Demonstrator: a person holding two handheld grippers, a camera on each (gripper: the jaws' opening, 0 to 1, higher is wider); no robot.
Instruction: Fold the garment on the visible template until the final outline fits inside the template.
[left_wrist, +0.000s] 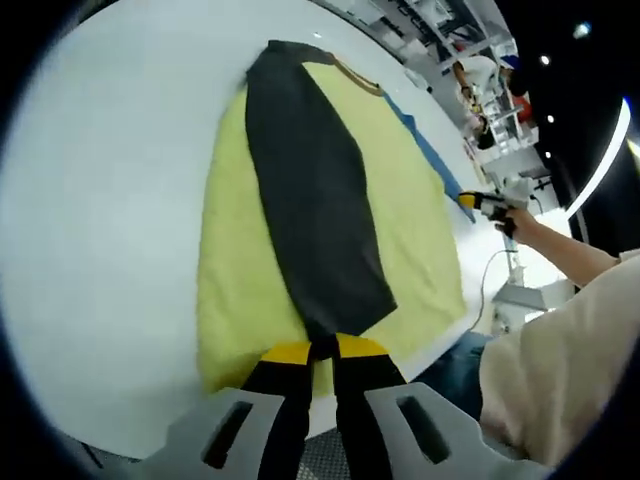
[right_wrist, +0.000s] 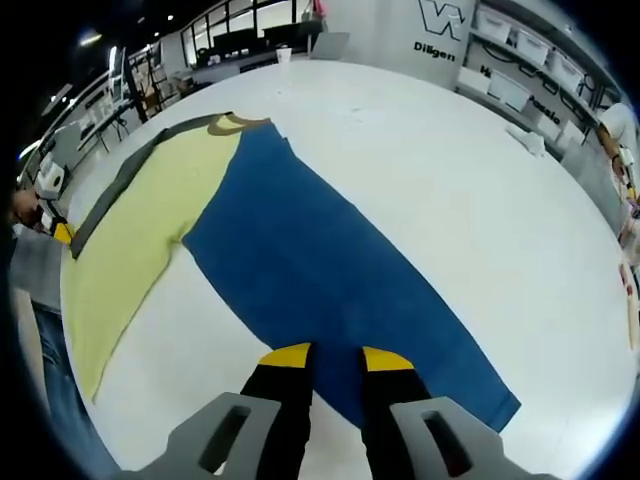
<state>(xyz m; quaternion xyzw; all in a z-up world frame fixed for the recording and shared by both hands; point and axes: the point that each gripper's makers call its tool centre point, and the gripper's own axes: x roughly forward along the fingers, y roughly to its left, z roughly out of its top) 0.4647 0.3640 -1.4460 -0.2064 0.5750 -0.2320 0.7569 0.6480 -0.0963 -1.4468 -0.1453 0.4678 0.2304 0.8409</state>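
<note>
Now: sleeve folded over the shirt, both jaws at cloth edges

Left gripper (left_wrist: 320, 350): in the left gripper view its yellow-tipped jaws stand close together at the near end of the dark sleeve (left_wrist: 312, 200), right where the cuff meets them. Whether they pinch the cuff or just rest on it, I cannot tell. The sleeve lies folded lengthwise across the yellow shirt (left_wrist: 410, 210), running from the collar (left_wrist: 355, 75) at the far end down to the jaws. The shirt lies flat on the white tabletop (left_wrist: 110, 200). Along the shirt's far side a blue strip (left_wrist: 425, 145) shows beyond its edge.

Right gripper (right_wrist: 337, 355): in the right gripper view its jaws stand a little apart, with blue cloth showing in the gap between the tips; they hang over or touch the near part of the blue sleeve (right_wrist: 320, 260), and a grip cannot be made out. This sleeve stretches out flat from the shirt toward the camera, its end near the lower right. The yellow body (right_wrist: 150, 220) lies to the left, with a dark band (right_wrist: 115, 190) along its outer edge and the collar at the top.

Farther out, the left gripper view shows a person's arm (left_wrist: 560, 250) reaching over the tabletop edge, holding the right gripper, and a light garment (left_wrist: 570, 370) at the lower right. Shelves with bins (right_wrist: 520, 50) stand beyond the tabletop in the right gripper view.
</note>
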